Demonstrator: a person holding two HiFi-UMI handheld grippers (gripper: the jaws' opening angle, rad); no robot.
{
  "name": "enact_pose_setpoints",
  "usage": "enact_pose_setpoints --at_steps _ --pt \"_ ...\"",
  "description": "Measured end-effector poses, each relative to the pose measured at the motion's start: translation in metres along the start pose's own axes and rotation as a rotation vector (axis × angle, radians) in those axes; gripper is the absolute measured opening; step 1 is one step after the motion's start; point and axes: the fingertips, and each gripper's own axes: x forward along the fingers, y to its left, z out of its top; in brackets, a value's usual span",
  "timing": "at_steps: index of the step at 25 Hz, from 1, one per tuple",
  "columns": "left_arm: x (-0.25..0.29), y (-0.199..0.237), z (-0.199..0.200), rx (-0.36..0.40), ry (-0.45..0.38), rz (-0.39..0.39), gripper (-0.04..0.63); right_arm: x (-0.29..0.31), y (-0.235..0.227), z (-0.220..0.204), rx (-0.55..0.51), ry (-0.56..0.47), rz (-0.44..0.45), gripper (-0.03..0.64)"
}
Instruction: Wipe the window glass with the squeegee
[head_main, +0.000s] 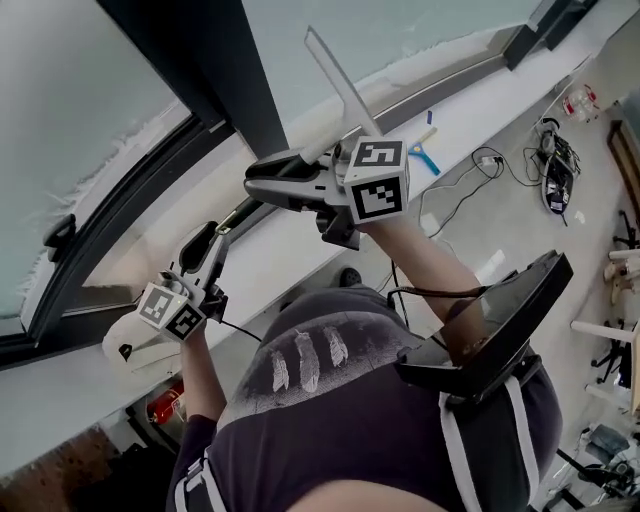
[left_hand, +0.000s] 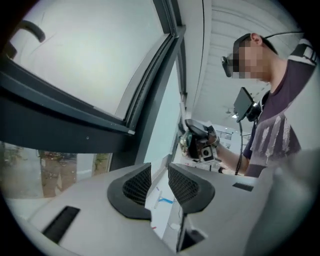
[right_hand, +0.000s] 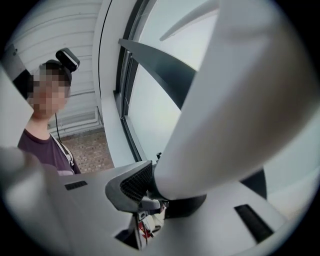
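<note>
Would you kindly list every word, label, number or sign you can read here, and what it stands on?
No readable words or numbers in any view.
Left marker cube and right marker cube: black-and-white square patterns only, no letters.
Shirt: three pale shapes, not text.
Floor clutter: too small to read.

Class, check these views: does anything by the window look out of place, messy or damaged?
A ragged whitish film edges the window glass near its frame. A small blue-and-white tool lies loose on the sill, apart from the squeegee in the right gripper. Nothing looks broken.
</note>
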Motion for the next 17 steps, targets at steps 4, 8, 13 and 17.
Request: enact_pose_setpoints --at_steps 4,8,13,17 --pt "0.014 0.018 0.003 -0.019 -0.023 0.115 0.097 -0.031 -0.023 -0.017 -0.094 0.173 -0.073 0.072" --pt "0.033 0.01 0.012 -0.01 -0.044 0.137 0.097 -0.046 -0.035 -0.034 -0.088 0.284 -0.041 0.072" --pt "0.047 -0.004 -0.003 0.019 0.046 0.127 0.005 -0.053 -0.043 -0.051 -0.045 0.344 -0.008 0.072" --pt "0.057 -0.013 -0.02 0.058 0.127 0.131 0.005 -0.057 -0.046 -0.064 -0.015 0.375 0.011 0.072"
